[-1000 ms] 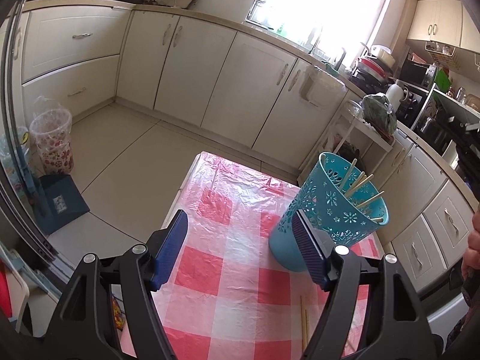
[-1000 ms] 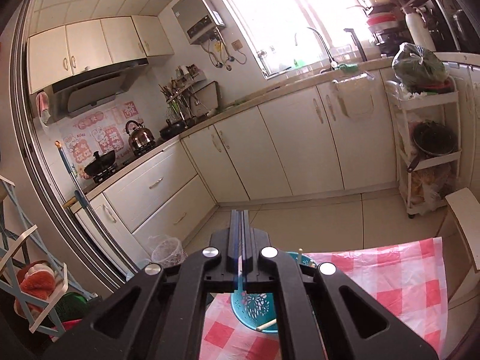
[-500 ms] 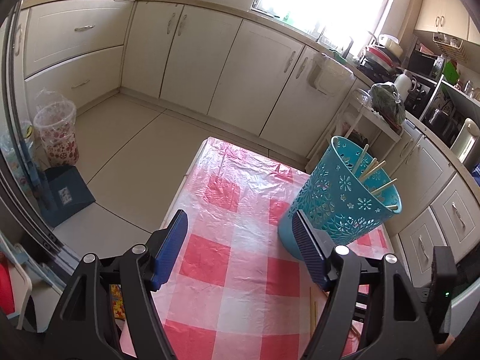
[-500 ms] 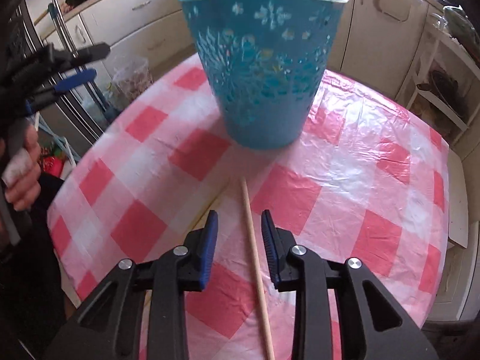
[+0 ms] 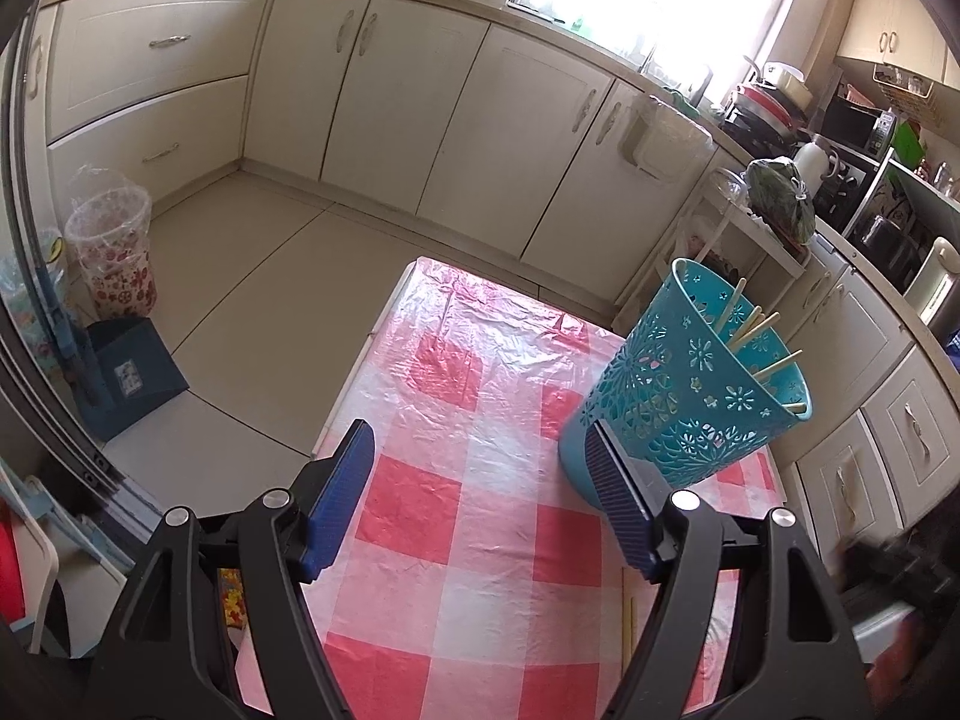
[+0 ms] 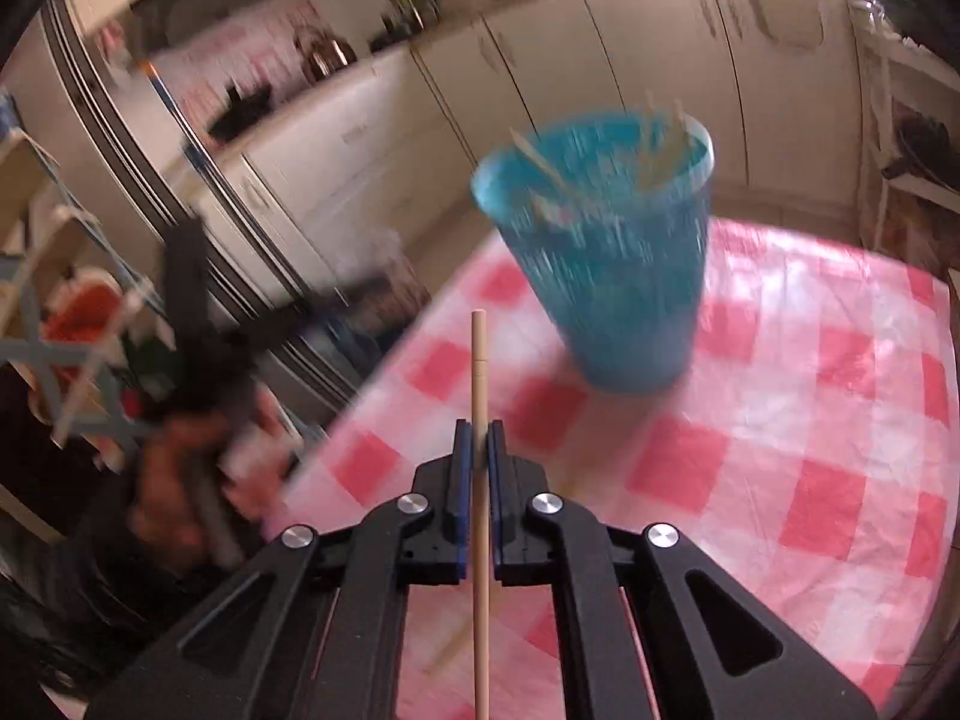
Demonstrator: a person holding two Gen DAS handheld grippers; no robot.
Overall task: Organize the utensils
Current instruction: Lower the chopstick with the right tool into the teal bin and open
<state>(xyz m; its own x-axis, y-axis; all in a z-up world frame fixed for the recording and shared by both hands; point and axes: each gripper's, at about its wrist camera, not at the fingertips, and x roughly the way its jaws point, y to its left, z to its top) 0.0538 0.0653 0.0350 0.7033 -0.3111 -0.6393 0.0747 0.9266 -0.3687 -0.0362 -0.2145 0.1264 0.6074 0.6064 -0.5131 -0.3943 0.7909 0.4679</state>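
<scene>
A teal perforated holder (image 5: 690,402) with several wooden chopsticks in it stands on the red-and-white checked tablecloth (image 5: 480,420). My left gripper (image 5: 480,498) is open and empty, hovering over the cloth left of the holder. A chopstick (image 5: 627,624) lies on the cloth by its right finger. In the blurred right wrist view my right gripper (image 6: 478,450) is shut on a wooden chopstick (image 6: 478,360), lifted above the cloth and pointing past the left side of the holder (image 6: 606,252).
Cream kitchen cabinets (image 5: 420,90) line the far walls. A lined bin (image 5: 111,246) and a blue dustpan (image 5: 129,372) sit on the floor at left. A white rack (image 5: 762,240) with a bagged green item stands behind the table. The table's left edge (image 5: 360,360) drops to the floor.
My right gripper closed on the chopstick that lay on the cloth and lifted it, tilting up toward the holder. My left gripper stayed open and hardly moved.
</scene>
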